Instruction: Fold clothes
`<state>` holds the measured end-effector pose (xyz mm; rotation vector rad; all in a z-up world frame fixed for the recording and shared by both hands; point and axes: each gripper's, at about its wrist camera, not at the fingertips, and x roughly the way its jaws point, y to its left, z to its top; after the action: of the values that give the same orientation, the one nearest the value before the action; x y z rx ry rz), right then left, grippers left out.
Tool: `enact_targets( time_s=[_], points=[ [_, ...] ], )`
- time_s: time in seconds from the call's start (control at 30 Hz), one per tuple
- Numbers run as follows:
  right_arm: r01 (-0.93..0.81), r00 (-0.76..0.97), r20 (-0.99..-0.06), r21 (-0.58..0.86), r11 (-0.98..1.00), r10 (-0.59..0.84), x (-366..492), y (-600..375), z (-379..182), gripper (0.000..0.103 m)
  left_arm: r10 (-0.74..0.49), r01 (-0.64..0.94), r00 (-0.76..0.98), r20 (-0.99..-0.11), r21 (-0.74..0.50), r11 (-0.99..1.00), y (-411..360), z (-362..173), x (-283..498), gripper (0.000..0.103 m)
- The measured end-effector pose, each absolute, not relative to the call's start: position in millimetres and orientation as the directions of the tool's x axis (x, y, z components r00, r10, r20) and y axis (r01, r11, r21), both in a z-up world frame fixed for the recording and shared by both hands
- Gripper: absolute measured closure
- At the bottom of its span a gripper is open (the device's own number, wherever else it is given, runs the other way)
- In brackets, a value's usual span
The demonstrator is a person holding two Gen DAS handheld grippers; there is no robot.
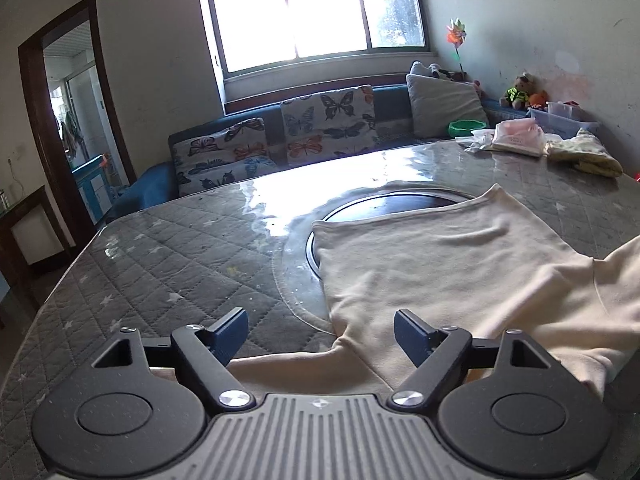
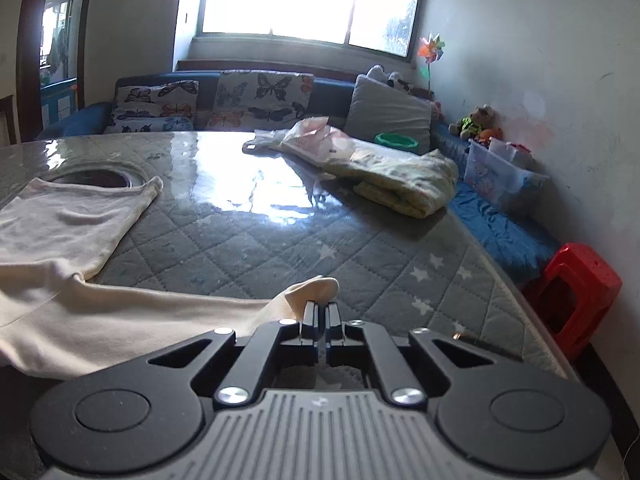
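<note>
A cream garment [image 1: 460,264] lies spread on the quilted grey table [image 1: 168,264], its hem partly covering the round dark inset [image 1: 384,206] at the table's centre. The left gripper [image 1: 320,330] hovers over the garment's near edge, its two blue-padded jaws spread wide with nothing between them. The right gripper [image 2: 321,310] has its jaws pressed together, pinching the end of one cream sleeve [image 2: 308,292], which stretches away from the garment's body [image 2: 60,224] toward the table's right side.

At the far end of the table, beyond the garment, sit one folded yellow-patterned cloth [image 2: 404,184] and one crumpled plastic bag holding something pink [image 2: 316,140]. Behind the table, a blue sofa [image 2: 332,98] carries two butterfly-print cushions [image 2: 264,98], one grey pillow [image 2: 388,112] and one green bowl [image 2: 396,141]; what the bowl holds cannot be told. Right of the table, a clear plastic bin [image 2: 500,178] holds smaller tubs, with a stuffed bear [image 2: 476,120] beside it and one red stool [image 2: 576,292] on the floor.
</note>
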<state>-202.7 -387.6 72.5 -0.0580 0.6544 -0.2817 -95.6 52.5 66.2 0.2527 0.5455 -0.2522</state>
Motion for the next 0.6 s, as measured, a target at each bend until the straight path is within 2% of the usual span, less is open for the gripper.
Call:
enact_targets(
  time_s=[0.1, 0.2, 0.27, 0.4, 0.53, 0.6],
  points=[
    [0.263, 0.737, -0.618, -0.114, 0.958, -0.275, -203, -393, 67, 0.1, -0.181, 0.313, 0.825, -0.536, 0.166, 0.935, 51, 65, -99, 0.021],
    [0.287, 0.731, -0.627, -0.077, 0.955, -0.27, -205, -399, 66, 0.096, -0.186, 0.321, 0.821, -0.54, 0.166, 0.932, 50, 63, -100, 0.021],
    [0.294, 0.728, -0.624, -0.087, 0.952, -0.282, -206, -399, 68, 0.09, -0.199, 0.333, 0.816, -0.543, 0.16, 0.929, 49, 62, -101, 0.021],
    [0.3, 0.748, -0.59, -0.107, 0.948, -0.304, -211, -397, 79, 0.09, -0.239, 0.373, 0.804, -0.544, 0.149, 0.916, 47, 62, -107, 0.021],
    [0.217, 0.779, -0.586, -0.078, 0.973, -0.221, -208, -383, 88, 0.09, -0.299, 0.439, 0.777, -0.554, 0.136, 0.888, 44, 62, -119, 0.021],
    [0.125, 0.786, -0.603, -0.058, 0.99, -0.135, -204, -367, 88, 0.09, -0.334, 0.478, 0.753, -0.567, 0.123, 0.87, 43, 61, -125, 0.021]
  ],
)
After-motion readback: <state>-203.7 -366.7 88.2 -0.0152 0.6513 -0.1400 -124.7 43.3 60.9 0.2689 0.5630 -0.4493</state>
